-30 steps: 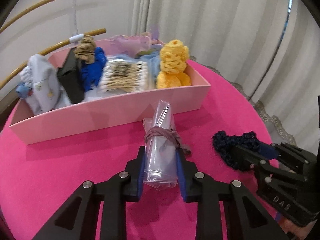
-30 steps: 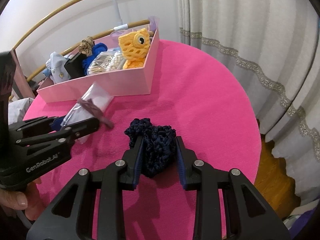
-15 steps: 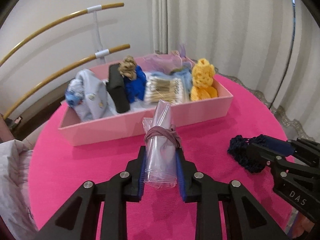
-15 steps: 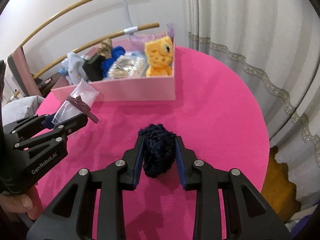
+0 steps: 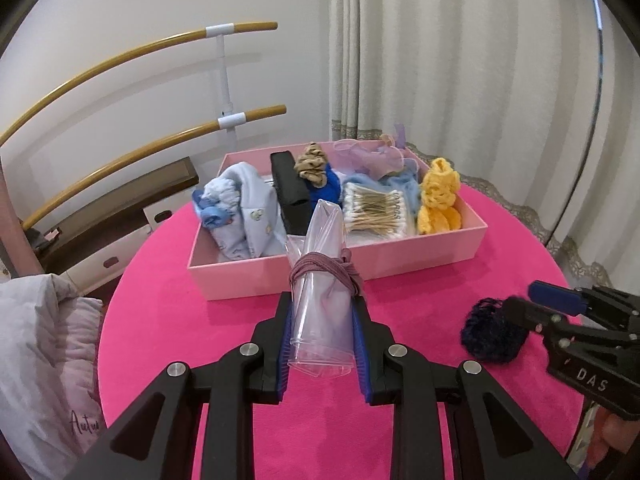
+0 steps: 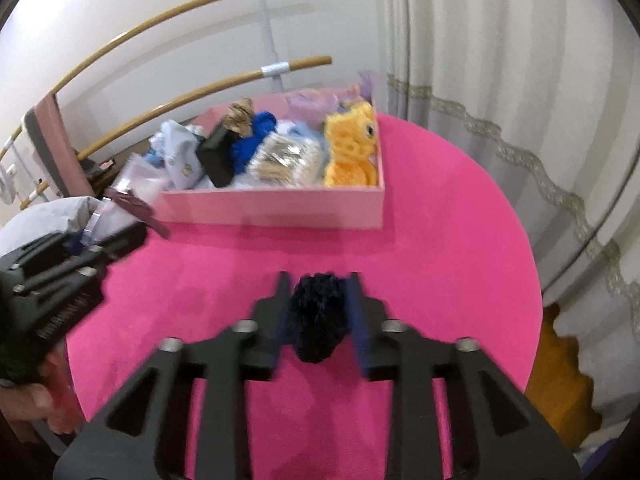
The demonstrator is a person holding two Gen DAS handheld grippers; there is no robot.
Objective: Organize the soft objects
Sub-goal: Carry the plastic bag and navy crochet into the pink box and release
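Over the pink table (image 5: 200, 340), left gripper (image 5: 322, 344) has lifted its pinched plastic roll (image 5: 320, 312); right gripper's (image 6: 318, 320) jaws just spread around the navy knit (image 6: 318, 320).

White letters "DAS" show on the black body of the right gripper (image 5: 516, 308), at the right edge of the left wrist view. Lower left, cursive "Autu", cut off, sits on a grey cushion (image 5: 44, 360).

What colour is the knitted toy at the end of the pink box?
The knitted toy is yellow-orange, with a dark eye; the left wrist view is sharpest.
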